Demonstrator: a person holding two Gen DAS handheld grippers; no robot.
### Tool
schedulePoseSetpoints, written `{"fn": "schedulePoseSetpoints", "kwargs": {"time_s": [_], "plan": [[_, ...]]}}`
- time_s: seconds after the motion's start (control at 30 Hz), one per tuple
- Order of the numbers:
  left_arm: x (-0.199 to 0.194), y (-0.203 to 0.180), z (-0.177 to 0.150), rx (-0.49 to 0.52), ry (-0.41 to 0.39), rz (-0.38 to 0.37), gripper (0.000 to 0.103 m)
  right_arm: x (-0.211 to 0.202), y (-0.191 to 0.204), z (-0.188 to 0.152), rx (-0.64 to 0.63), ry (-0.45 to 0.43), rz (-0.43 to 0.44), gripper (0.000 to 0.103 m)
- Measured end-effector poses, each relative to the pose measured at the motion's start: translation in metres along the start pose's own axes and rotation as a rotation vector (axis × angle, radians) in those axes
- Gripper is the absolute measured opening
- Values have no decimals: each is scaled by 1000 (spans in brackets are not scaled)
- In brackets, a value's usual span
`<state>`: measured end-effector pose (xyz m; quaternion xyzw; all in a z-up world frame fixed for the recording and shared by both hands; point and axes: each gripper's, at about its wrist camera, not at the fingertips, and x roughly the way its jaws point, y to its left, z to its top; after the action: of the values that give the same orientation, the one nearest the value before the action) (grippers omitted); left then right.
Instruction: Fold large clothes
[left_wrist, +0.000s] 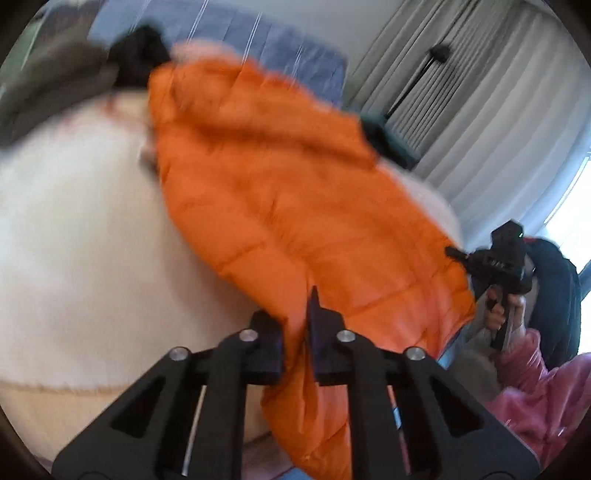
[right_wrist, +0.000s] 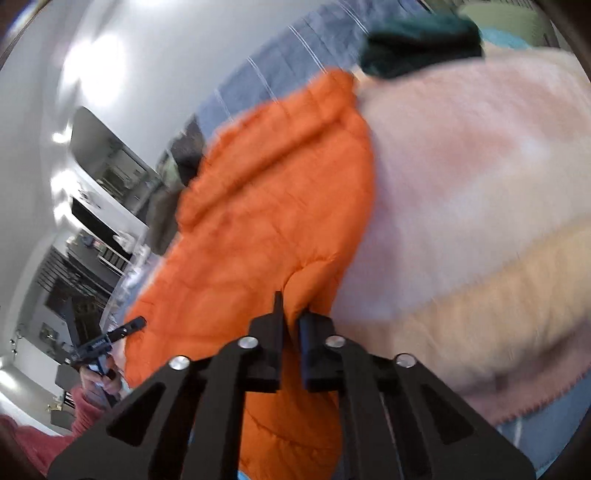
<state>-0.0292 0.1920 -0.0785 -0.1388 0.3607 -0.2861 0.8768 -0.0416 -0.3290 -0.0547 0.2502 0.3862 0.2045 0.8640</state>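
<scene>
Pale blanket covers the bed under everything. Both the left gripper and the right gripper are closed tight on the near edge of the orange jacket, probably to spread it flat for folding; the rest of it lies on the blanket.

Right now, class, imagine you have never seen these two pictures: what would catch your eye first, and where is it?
The orange quilted jacket dominates, spread across the pale blanket in the middle of both views. The left gripper and the right gripper each pinch an edge of it at the bottom centre of their own pictures. A dark green garment lies at the blanket's far end.
</scene>
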Motion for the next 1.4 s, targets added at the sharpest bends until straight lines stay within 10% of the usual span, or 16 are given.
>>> {"fn": "schedulePoseSetpoints", "kwargs": {"time_s": [0.4, 0.7, 1.1, 1.4], "plan": [[-120, -70, 30, 173, -363, 1, 5, -124, 77, 31, -160, -349, 111, 2], [-75, -39, 77, 116, -320, 118, 6, -79, 73, 75, -127, -387, 27, 2], [82, 58, 135, 86, -130, 444, 11, 96, 4, 138, -154, -259, -336, 3], [106, 75, 118, 83, -114, 435, 14, 130, -27, 132, -140, -201, -321, 14]]}}
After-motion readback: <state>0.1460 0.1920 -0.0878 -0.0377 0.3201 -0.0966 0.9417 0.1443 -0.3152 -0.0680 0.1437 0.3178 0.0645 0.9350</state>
